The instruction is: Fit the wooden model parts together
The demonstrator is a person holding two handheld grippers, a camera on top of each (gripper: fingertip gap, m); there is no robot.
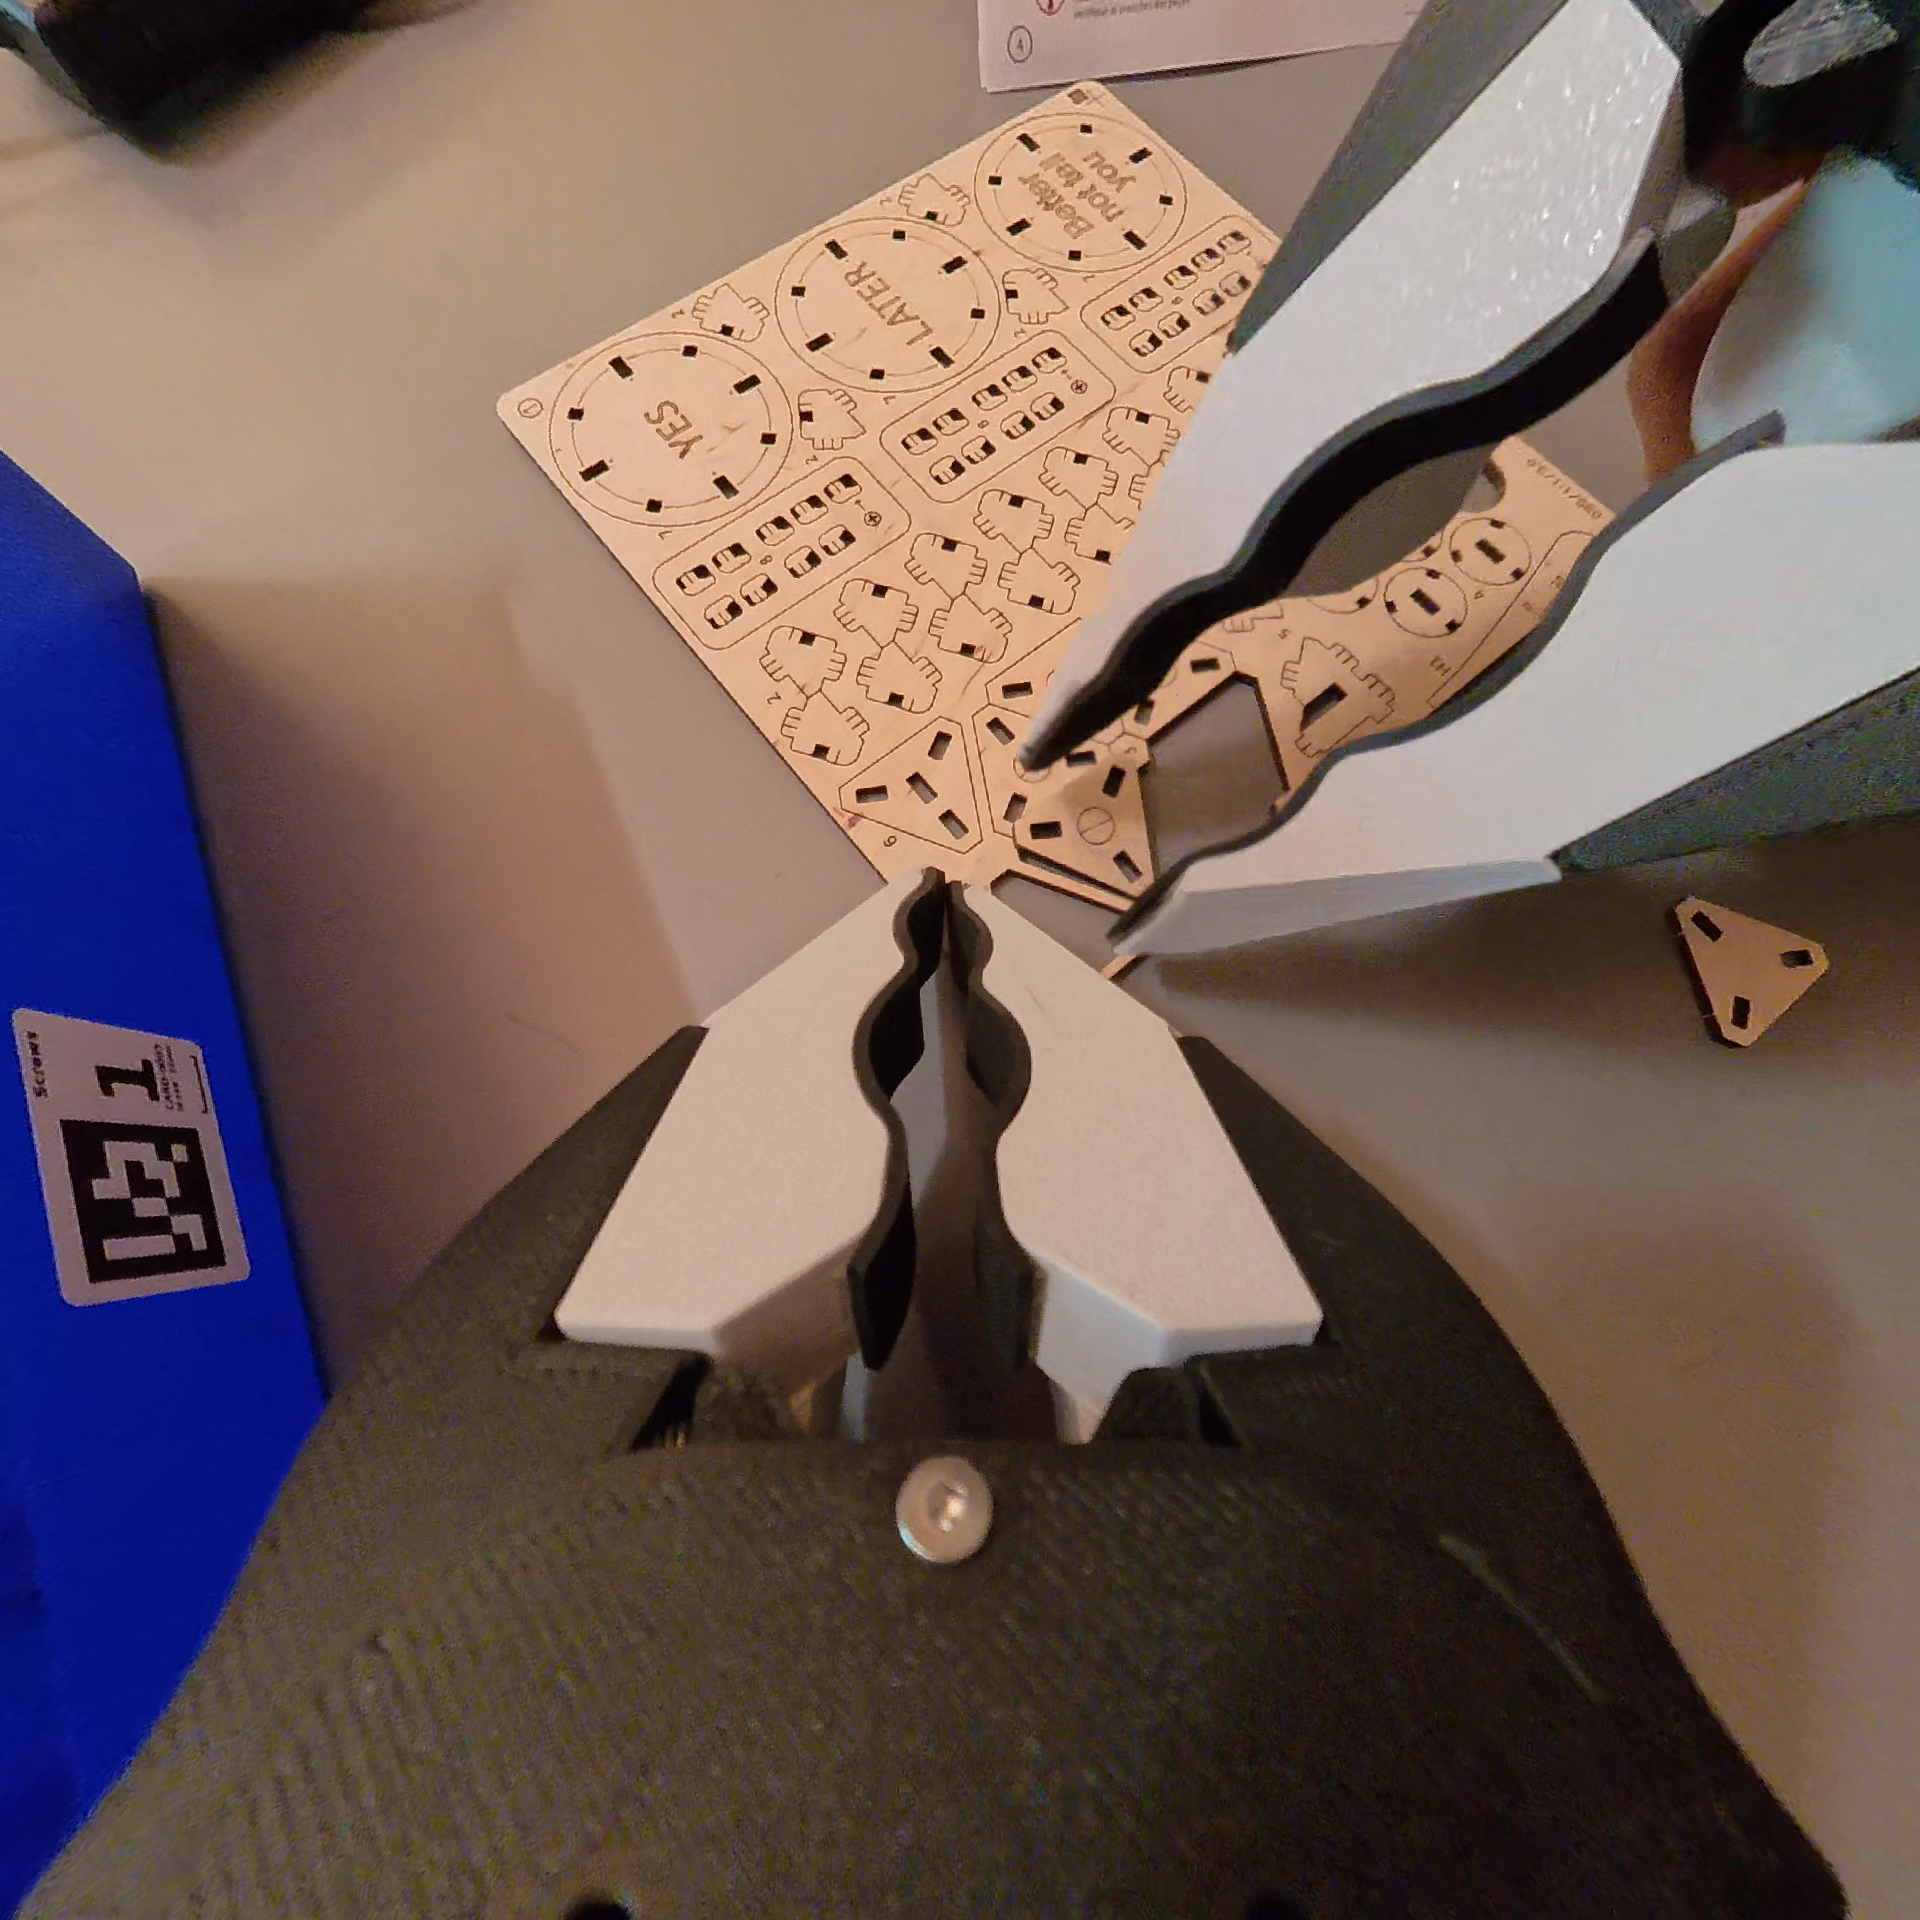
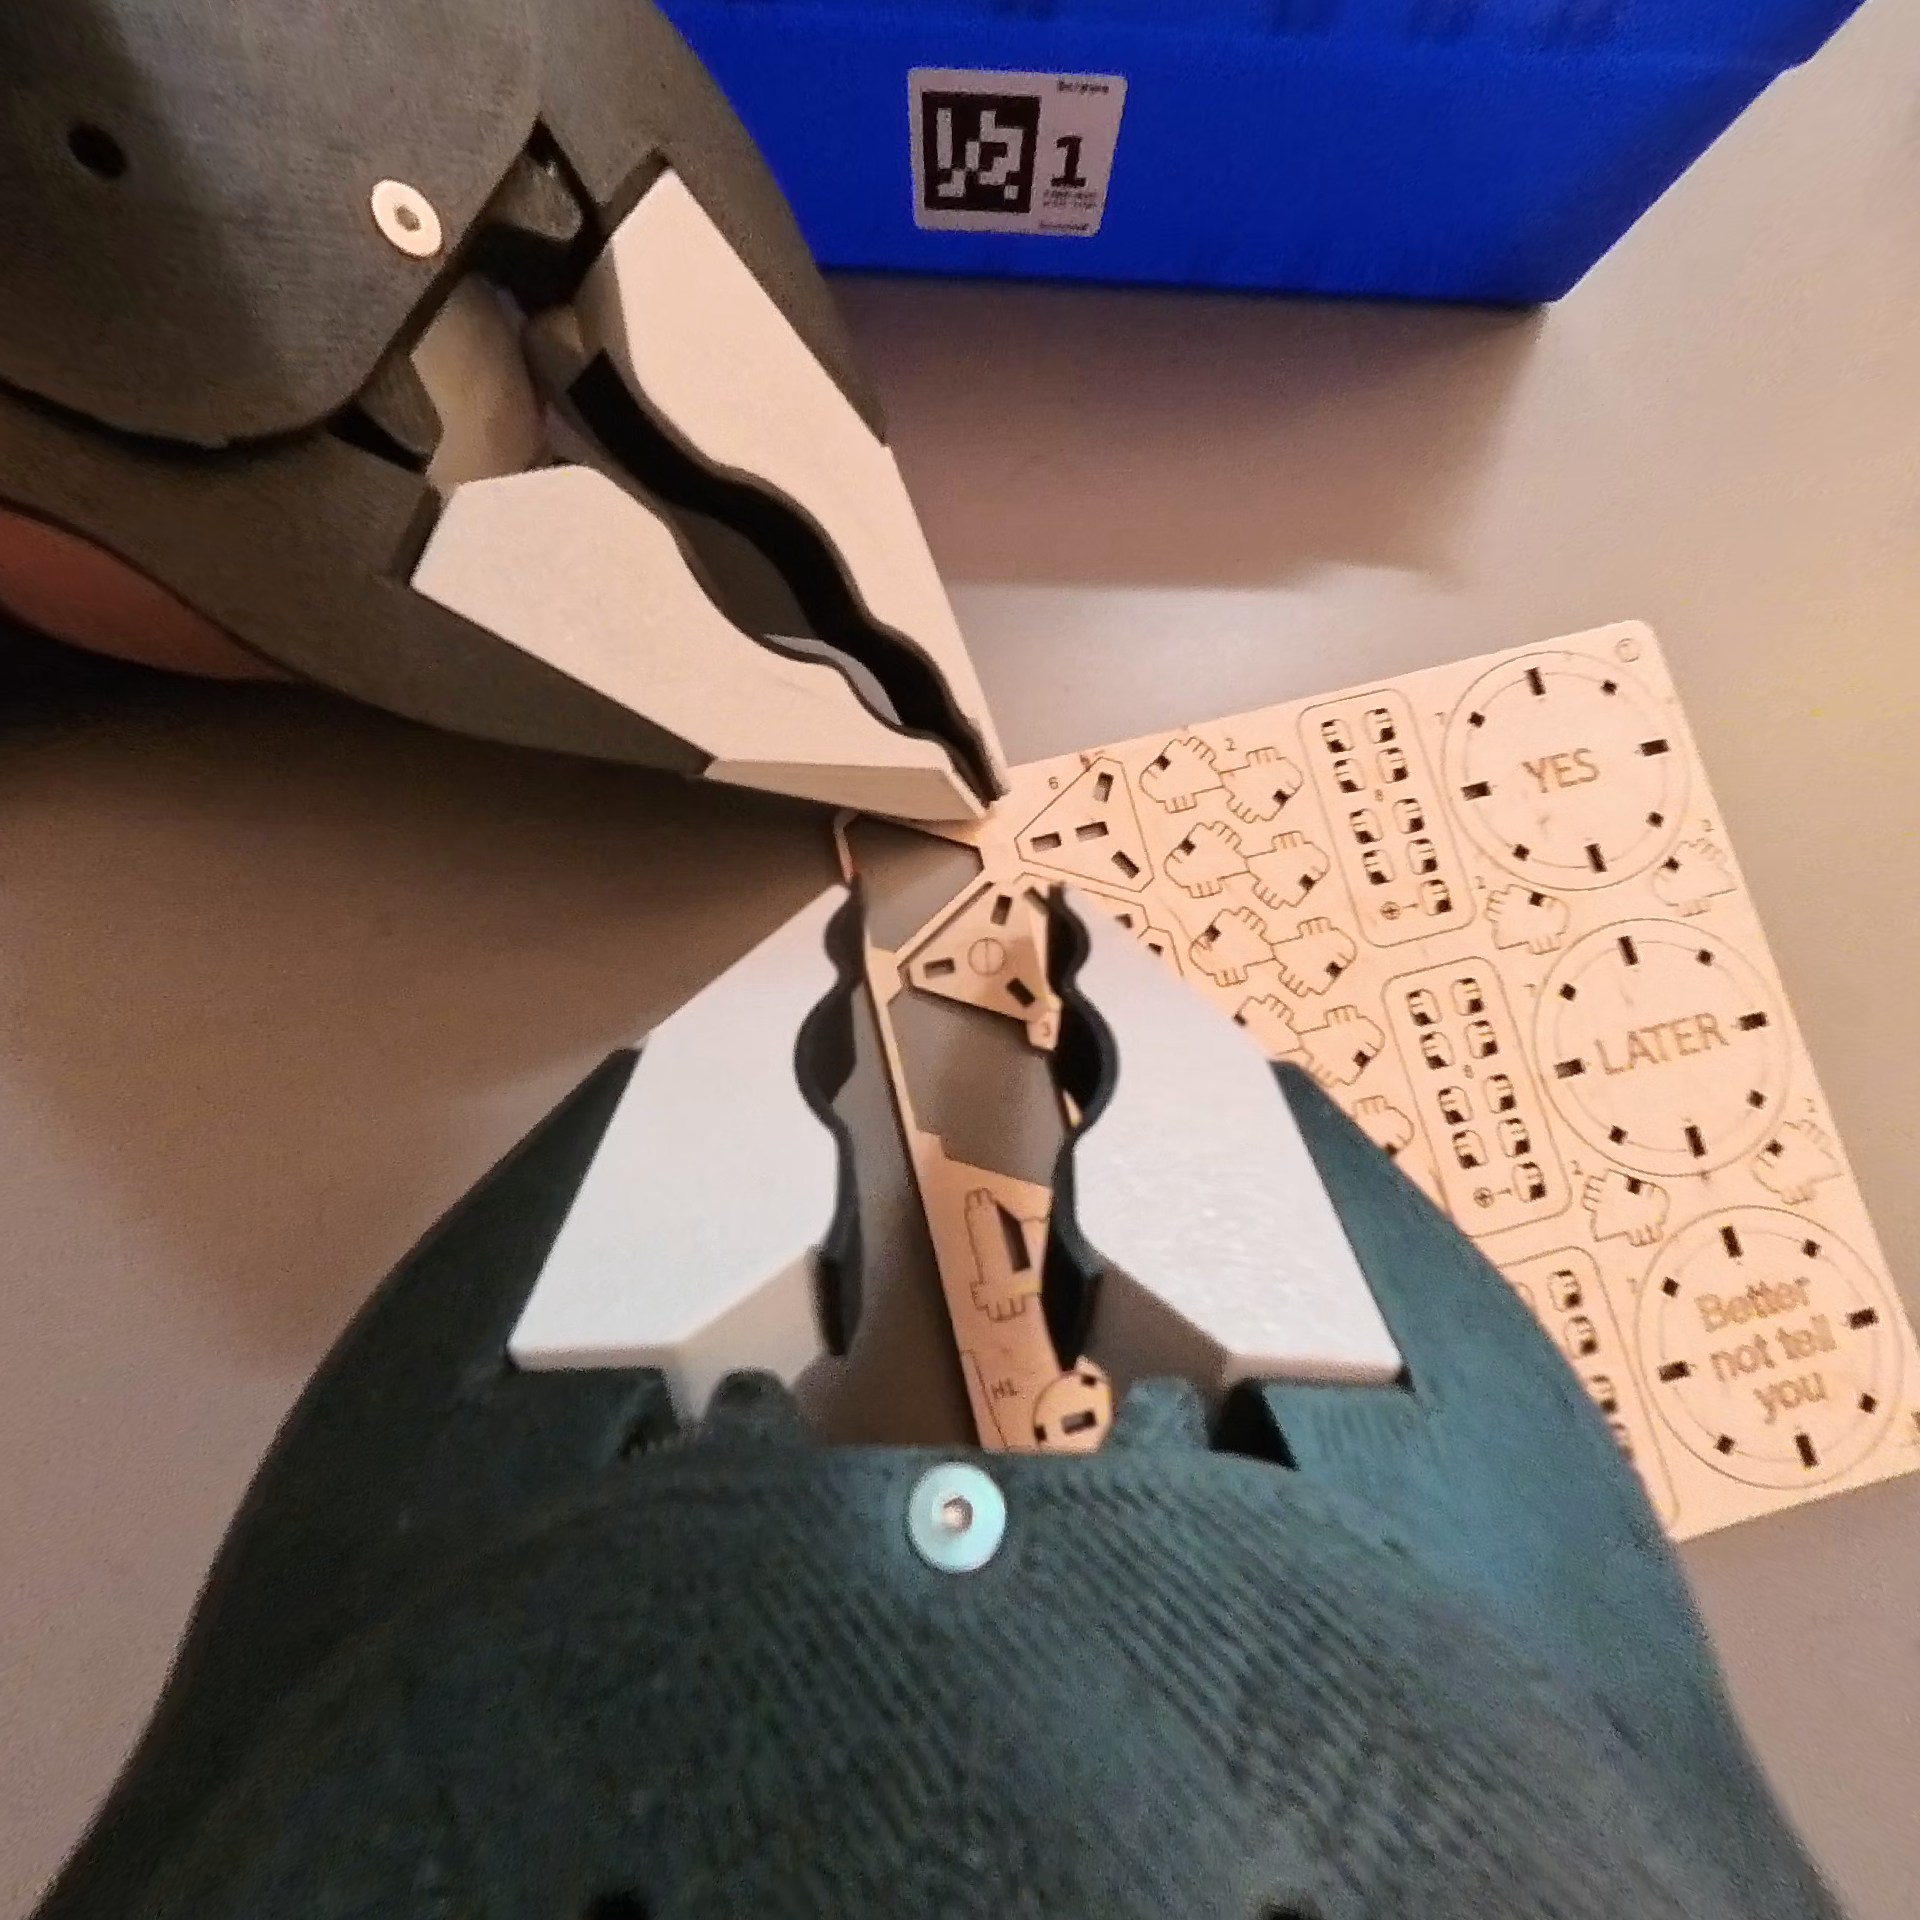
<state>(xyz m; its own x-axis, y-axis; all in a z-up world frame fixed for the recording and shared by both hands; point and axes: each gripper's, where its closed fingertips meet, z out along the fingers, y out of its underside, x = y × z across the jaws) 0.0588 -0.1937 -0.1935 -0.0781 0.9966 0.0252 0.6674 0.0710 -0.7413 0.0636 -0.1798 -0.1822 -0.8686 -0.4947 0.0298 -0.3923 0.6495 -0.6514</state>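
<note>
Plywood sheet (image 2: 1455, 1039) on table (image 1: 364, 520): L gripper (image 1: 943, 883) closed, tips at sheet corner; R gripper (image 2: 956, 914) wide, straddling loosened triangle (image 2: 977, 961); blue box (image 2: 1299, 135) far.

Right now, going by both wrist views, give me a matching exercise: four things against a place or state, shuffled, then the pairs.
1 left gripper
2 right gripper
3 blue bin
4 loose triangle

a fingers apart, over the cut-out corner of the wooden sheet
b alone on the table, off the sheet
c fingers together, tips at the sheet's edge
d carries a tag sticker

1-c, 2-a, 3-d, 4-b
</note>
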